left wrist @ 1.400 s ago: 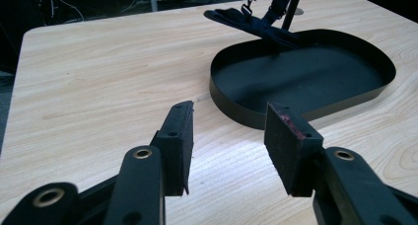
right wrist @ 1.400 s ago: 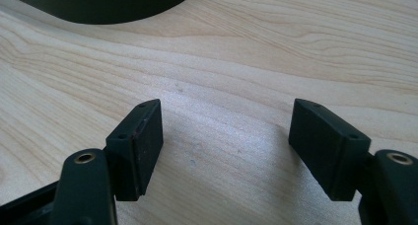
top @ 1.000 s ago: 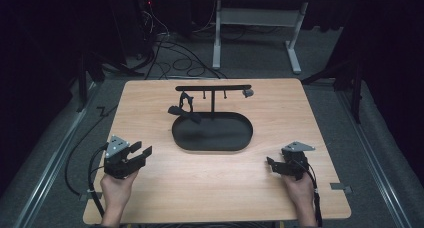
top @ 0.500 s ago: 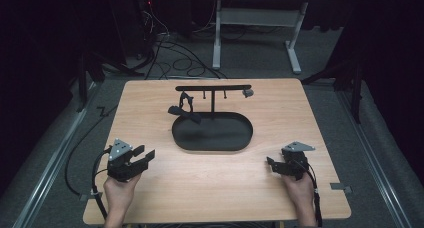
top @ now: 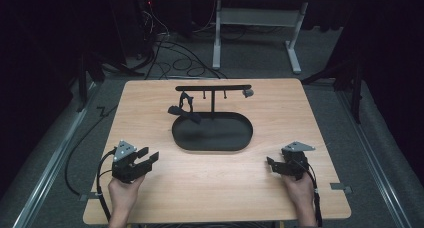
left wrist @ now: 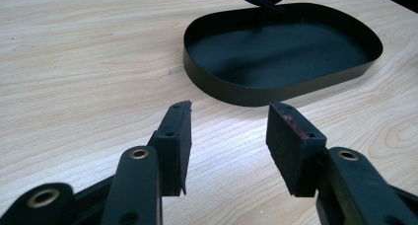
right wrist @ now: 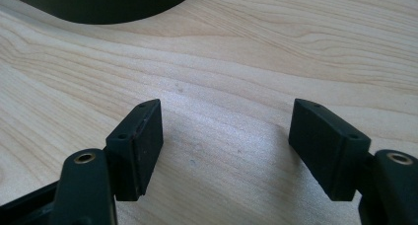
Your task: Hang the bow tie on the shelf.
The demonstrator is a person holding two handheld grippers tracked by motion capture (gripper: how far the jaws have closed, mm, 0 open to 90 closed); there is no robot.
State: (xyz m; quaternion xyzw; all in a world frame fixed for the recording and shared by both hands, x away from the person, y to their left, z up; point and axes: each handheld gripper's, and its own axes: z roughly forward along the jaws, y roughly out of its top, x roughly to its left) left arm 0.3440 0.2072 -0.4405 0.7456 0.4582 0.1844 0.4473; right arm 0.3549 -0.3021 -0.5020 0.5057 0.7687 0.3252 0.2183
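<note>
A black oval tray (top: 215,135) lies at the middle of the wooden table (top: 210,188). Behind it rises a black T-shaped stand (top: 213,88). A dark strap-like item (top: 185,107) hangs from its left side, and a small grey piece (top: 247,93) sits at its right end. My left gripper (top: 150,154) rests near the table's front left, open, pointing toward the tray. In the left gripper view its jaws (left wrist: 229,109) hold nothing, with the tray (left wrist: 281,52) just ahead. My right gripper (top: 270,166) sits at the front right, open and empty (right wrist: 226,106).
The tray's wall (right wrist: 98,3) crosses the top left corner of the right gripper view. Bare wood lies between the two hands. Beyond the table stand a white desk frame (top: 260,23) and loose cables (top: 170,53) on the grey floor.
My left gripper has shifted slightly to the right along the front of the table. The right gripper and everything on the stand have stayed put.
</note>
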